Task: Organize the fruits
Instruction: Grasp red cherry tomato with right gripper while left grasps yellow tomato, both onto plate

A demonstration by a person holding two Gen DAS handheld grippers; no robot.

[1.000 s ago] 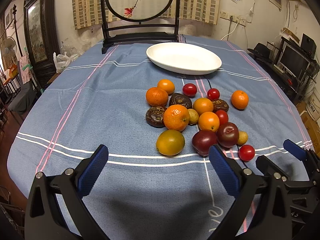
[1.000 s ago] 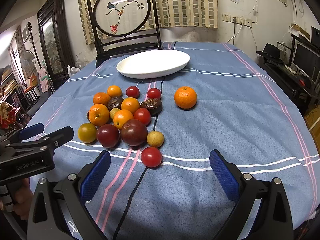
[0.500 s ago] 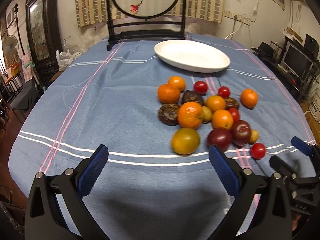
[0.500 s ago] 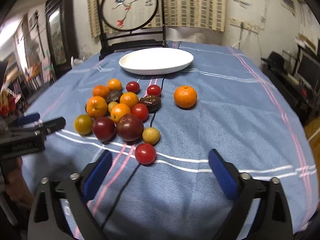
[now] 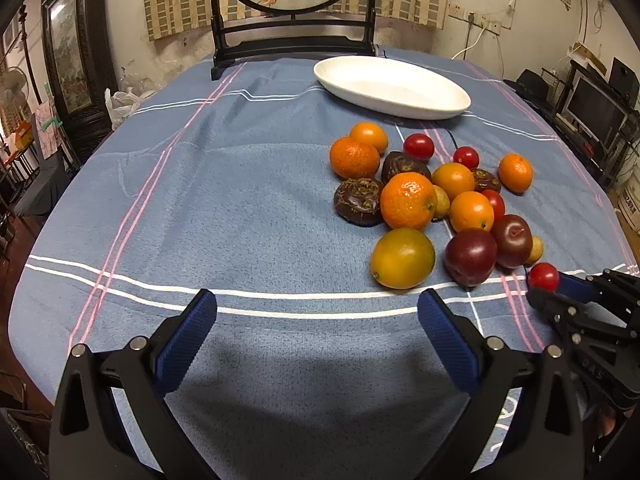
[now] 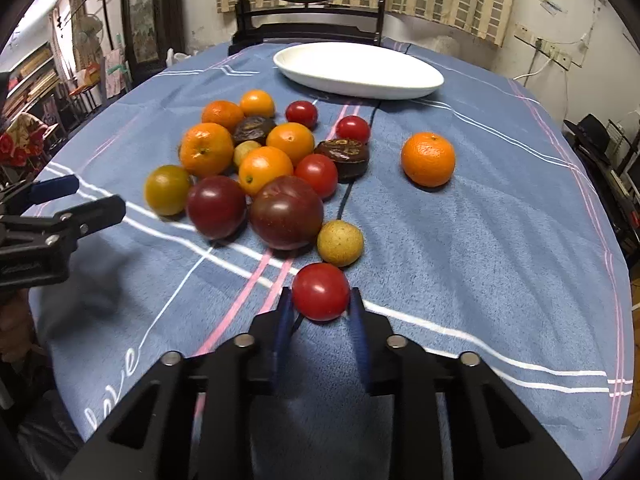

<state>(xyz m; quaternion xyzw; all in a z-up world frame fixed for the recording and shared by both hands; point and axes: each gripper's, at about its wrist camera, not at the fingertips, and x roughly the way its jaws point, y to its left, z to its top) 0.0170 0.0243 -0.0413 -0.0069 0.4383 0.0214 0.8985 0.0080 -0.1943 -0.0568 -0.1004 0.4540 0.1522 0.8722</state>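
The right gripper (image 6: 320, 300) has just been closing and its ribbed blue pads now pinch a smooth, glossy red tomato (image 6: 320, 291) near the table's (image 6: 500, 240) front edge, on a fuzzy blue cloth (image 5: 240, 200) striped white and pink, with "love" embroidered in white cursive. The left gripper (image 5: 318, 320) hangs with jaws spread wide, holding nothing. Dimpled oranges (image 6: 428, 159), wrinkled dark fruits (image 5: 359, 201) and shiny plums (image 6: 286, 212) cluster mid-table; a glossy oval white plate (image 6: 358, 70) sits toward the far edge.

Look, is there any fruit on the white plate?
No, the white plate is bare; all the fruit lies on the blue cloth in front of it.
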